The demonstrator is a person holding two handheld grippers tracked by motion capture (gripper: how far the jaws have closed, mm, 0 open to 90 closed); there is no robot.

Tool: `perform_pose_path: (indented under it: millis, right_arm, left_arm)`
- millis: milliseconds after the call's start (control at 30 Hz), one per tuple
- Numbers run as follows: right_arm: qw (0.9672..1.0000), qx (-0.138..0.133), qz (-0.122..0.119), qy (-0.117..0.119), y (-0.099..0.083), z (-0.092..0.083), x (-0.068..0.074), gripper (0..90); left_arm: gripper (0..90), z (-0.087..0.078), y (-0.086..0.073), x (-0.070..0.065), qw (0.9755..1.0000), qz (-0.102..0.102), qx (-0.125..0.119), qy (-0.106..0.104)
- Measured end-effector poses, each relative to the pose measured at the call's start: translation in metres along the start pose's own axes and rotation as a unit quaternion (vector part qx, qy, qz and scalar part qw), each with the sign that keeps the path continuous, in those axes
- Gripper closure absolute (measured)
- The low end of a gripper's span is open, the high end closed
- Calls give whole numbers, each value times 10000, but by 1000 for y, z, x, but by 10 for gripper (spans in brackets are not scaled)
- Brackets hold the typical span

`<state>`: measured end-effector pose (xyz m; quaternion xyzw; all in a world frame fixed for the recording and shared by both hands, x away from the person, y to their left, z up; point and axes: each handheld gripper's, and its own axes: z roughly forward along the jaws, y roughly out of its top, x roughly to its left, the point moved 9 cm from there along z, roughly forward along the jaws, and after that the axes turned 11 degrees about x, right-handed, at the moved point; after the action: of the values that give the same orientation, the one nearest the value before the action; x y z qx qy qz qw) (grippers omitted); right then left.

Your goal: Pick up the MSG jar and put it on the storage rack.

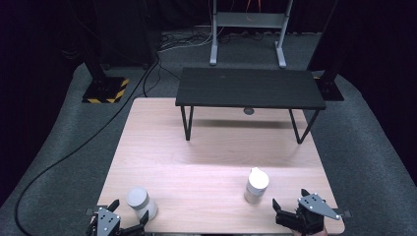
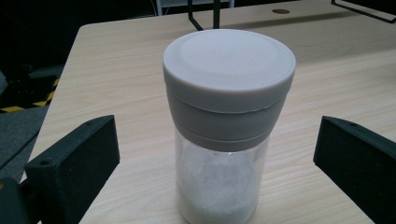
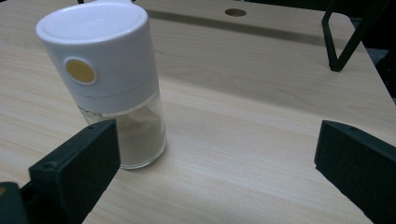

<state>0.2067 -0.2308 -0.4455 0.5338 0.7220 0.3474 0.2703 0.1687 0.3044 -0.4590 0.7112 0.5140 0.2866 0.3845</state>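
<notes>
My left gripper (image 1: 125,221) sits at the near edge of the table (image 1: 196,162), about 7 o'clock on the tabletop, with its jaws spread wide. Between them, untouched by either pad, stands the grey-capped jar (image 2: 224,126): a clear body under a broad grey lid, holding a white, grainy powder that reaches well up the glass. In the high view the same grey-capped jar (image 1: 140,201) stands upright just off my left jaws.

My right gripper (image 1: 292,211) rests at about 5 o'clock, jaws likewise fully apart and holding nothing. The white-capped jar (image 3: 109,79) stands at roughly 10 o'clock from it, beside the left-hand jaw rather than between the two; whether that jaw touches the glass I cannot tell. It has a tall white cap with a round yellow spot on its side, and its clear base holds a pale tan powder. From above, the white-capped jar (image 1: 256,186) is upright, near the table's 5 o'clock.

A small black shelf (image 1: 248,88) spans the far side at 12 o'clock, its top bare.

I judge the work barely begun: both jars stand ungripped, and every grasp and move remains.
</notes>
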Motion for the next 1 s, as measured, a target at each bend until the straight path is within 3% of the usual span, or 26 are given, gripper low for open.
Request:
perform_pose_path:
  millis: [633, 800, 867, 1000]
  right_arm:
    - [10000, 69, -26, 56, -1, 4, 0, 0]
    - [9999, 74, -43, 57, -1, 4, 1, 0]
    - [9999, 79, -35, 62, 0, 4, 1, 0]
    - [9999, 92, -44, 73, -1, 4, 1, 0]
  left_arm:
    - [1, 18, 11, -4, 9999, 17, -110, 11]
    - [2, 22, 10, -4, 9998, -19, -183, 115]
    - [3, 23, 9, -3, 9998, -7, -212, 36]
    - [56, 25, 6, -2, 9993, -60, -356, 49]
